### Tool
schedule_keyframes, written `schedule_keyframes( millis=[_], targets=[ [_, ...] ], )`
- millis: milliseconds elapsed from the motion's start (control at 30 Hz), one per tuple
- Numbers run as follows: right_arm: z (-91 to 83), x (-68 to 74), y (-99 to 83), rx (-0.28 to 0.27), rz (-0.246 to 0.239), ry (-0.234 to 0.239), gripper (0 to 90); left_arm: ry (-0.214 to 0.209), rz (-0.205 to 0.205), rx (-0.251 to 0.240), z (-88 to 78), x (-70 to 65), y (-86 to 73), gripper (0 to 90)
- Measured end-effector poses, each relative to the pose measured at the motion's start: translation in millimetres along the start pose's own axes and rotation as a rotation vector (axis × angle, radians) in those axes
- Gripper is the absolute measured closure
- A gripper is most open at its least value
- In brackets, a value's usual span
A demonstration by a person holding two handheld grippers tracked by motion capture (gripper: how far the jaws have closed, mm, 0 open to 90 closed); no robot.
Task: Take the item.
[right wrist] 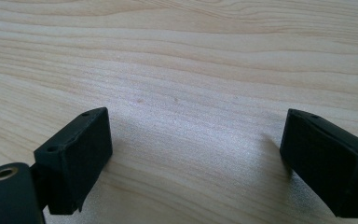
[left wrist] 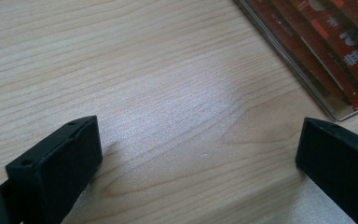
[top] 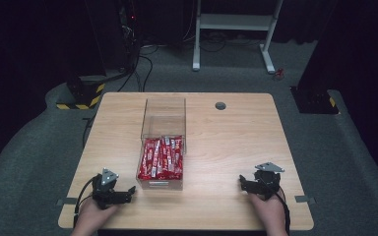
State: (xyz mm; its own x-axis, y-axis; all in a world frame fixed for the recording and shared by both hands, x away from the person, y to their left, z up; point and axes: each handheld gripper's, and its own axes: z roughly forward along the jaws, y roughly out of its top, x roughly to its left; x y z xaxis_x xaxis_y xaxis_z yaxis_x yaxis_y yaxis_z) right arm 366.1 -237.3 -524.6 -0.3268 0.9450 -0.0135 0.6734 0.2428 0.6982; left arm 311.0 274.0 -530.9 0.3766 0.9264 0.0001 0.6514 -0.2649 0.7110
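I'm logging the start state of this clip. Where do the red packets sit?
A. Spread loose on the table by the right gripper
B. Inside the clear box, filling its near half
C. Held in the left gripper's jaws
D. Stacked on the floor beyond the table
B: the high view shows the red packets piled in the near end of the clear box, whose far half is empty.

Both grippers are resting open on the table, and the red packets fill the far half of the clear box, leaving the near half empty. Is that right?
Not quite. The red packets fill the near half of the clear box; its far half is empty, as the high view shows. The rest holds: the left gripper and right gripper rest open on the table.
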Motion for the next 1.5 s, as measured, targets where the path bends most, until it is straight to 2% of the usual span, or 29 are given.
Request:
schedule_keyframes(
  millis=[700,933,1233,1500],
  targets=[
    [-0.1,0.2,0.4,0.000,-0.009,0.009,9.5,0.000,0.000,0.000,0.0,0.1,0.1,0.6],
    [-7.6,1.4,2.8,-0.029,-0.033,0.004,13.1,0.000,0.000,0.000,0.0,0.0,0.1,0.6],
    [-14.9,6.3,6.3,-0.054,-0.027,0.031,13.7,0.000,0.000,0.000,0.0,0.0,0.1,0.6],
    [-17.2,13.9,8.6,-0.071,-0.052,0.046,14.1,0.000,0.000,0.000,0.0,0.0,0.1,0.6]
  ],
)
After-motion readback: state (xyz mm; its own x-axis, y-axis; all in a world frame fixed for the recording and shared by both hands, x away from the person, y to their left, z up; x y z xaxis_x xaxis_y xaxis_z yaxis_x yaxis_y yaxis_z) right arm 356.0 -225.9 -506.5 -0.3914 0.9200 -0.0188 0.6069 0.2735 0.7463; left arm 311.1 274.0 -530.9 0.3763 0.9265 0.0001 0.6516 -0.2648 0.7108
